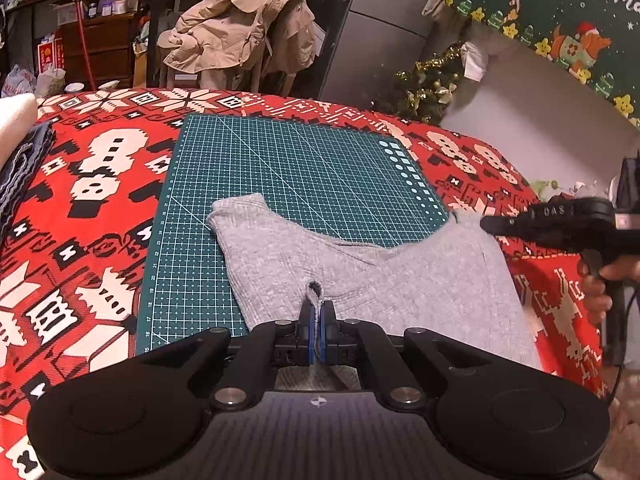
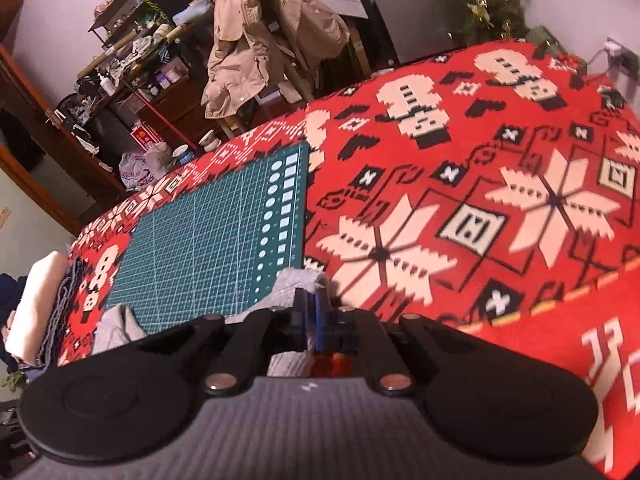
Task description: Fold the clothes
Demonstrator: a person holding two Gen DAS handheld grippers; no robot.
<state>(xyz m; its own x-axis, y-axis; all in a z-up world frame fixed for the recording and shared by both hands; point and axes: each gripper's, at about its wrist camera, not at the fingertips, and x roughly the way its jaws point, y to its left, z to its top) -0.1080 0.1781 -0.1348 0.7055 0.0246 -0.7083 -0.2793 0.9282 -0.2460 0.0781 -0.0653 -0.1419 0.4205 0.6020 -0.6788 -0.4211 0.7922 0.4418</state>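
Note:
A grey knit garment (image 1: 360, 272) lies crumpled across the near part of a green cutting mat (image 1: 280, 168) on a red patterned tablecloth (image 1: 80, 200). My left gripper (image 1: 316, 306) is shut on a small fold at the garment's near edge. My right gripper (image 1: 486, 225), held by a person's hand (image 1: 600, 292), comes in from the right at the garment's far right corner. In the right wrist view that gripper (image 2: 316, 300) has its blue pads together, with a bunched grey corner of the garment (image 2: 298, 280) at its tips, beside the mat (image 2: 200, 240).
A stack of folded dark and white clothes (image 1: 20, 168) sits at the table's left edge, also visible as the stack (image 2: 40, 300). Beyond the table are a beige coat on a chair (image 1: 240, 28), cluttered shelves and a small Christmas tree (image 1: 432, 84).

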